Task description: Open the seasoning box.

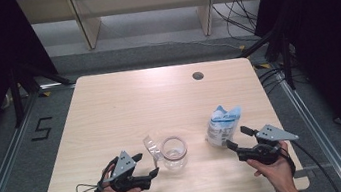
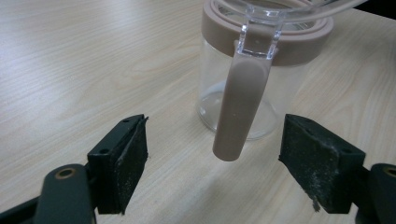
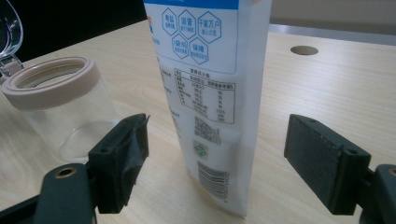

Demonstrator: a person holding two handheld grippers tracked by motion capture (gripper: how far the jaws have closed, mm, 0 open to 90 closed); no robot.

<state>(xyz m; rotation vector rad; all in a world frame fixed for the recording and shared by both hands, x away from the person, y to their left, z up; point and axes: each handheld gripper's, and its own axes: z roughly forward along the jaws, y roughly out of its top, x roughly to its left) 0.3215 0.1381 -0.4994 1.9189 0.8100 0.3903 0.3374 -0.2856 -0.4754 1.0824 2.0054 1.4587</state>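
Observation:
A clear glass jar with a beige rim stands near the table's front middle, its hinged clear lid flipped open to the left. In the left gripper view the jar is close ahead and its beige latch strap hangs down between the jaws. My left gripper is open just left of the jar, touching nothing. A white and blue stand-up pouch stands upright to the right. My right gripper is open at its base. The pouch sits between the spread jaws, untouched.
The pale wooden table has a round cable hole at the back right. Beyond the far edge stand desk legs and loose cables on grey floor. Black curtains hang at both sides.

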